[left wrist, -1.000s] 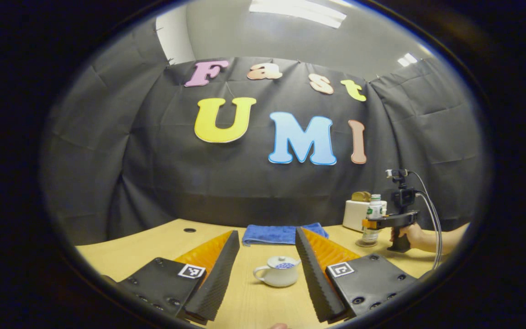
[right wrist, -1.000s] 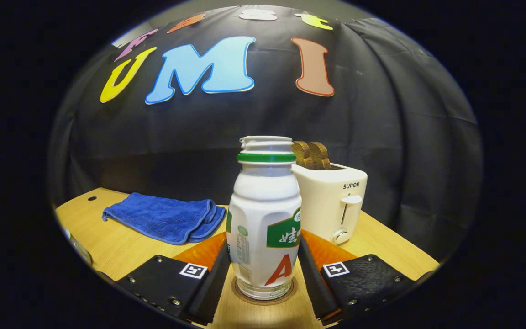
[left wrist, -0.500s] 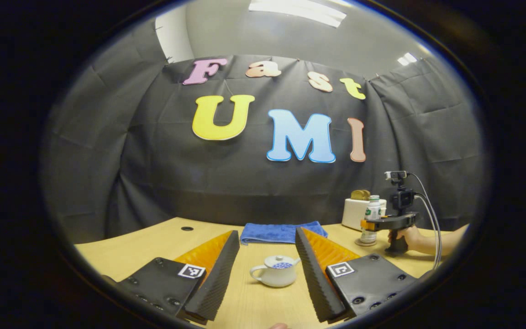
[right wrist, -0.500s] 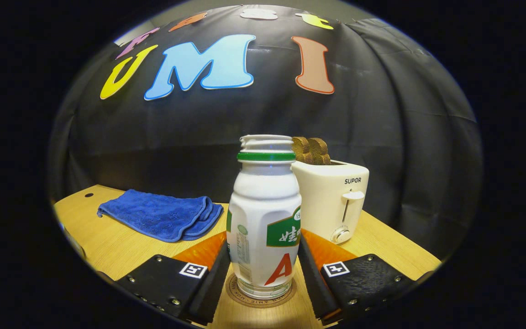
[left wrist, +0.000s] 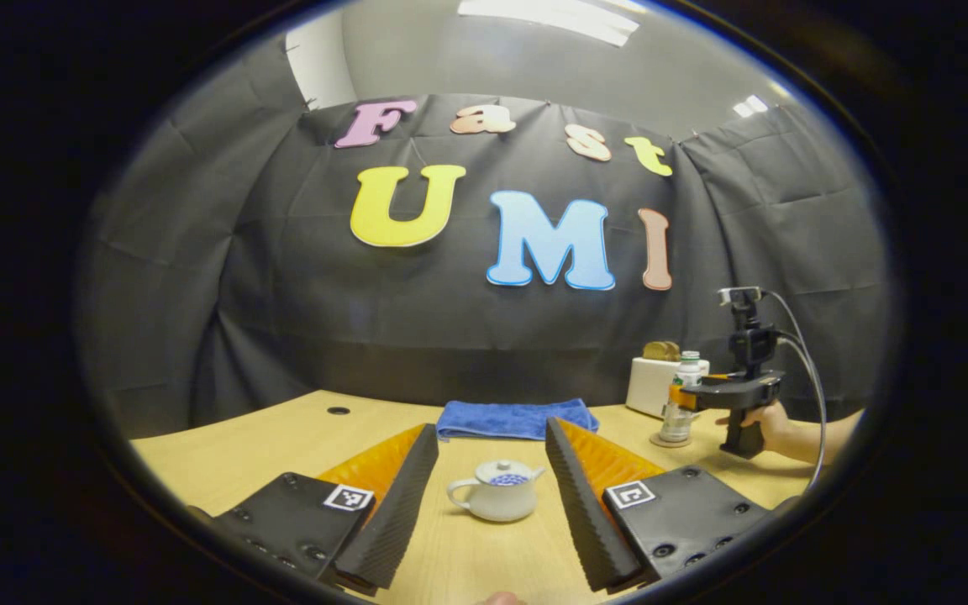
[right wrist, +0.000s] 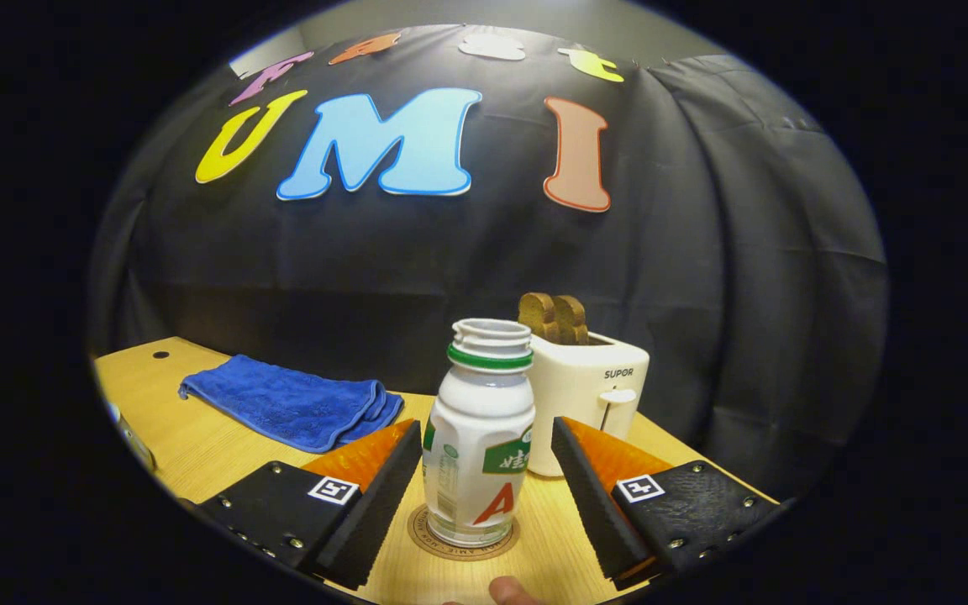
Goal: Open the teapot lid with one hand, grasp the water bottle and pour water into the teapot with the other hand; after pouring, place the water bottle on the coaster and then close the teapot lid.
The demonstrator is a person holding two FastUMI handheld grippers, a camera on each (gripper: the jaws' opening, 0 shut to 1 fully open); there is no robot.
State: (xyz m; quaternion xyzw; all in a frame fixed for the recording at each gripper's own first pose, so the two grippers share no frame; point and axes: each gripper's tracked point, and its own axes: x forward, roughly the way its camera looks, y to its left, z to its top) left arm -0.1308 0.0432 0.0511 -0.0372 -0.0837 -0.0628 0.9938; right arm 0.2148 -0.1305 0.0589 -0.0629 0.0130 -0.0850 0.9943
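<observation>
A small white teapot (left wrist: 497,501) with its lid (left wrist: 504,469) on stands on the wooden table (left wrist: 232,454), in front of my open left gripper (left wrist: 491,430) and between the lines of its fingers, untouched. A white water bottle (right wrist: 479,441) with a green neck ring and no cap stands upright on a round coaster (right wrist: 460,539). My right gripper (right wrist: 486,427) is open, its fingers on either side of the bottle with a gap on each side. The left gripper view shows that bottle (left wrist: 680,402) at far right with the right gripper (left wrist: 686,393) held by a hand (left wrist: 765,420).
A white toaster (right wrist: 589,395) with bread in it stands just behind the bottle. A folded blue towel (right wrist: 295,403) lies at the back left, also behind the teapot as towel (left wrist: 516,418). A cable hole (left wrist: 338,410) is in the table.
My right gripper has opened and drawn back from the bottle, which now stands free on the coaster. The left gripper has shifted back slightly; the teapot looks a little farther off.
</observation>
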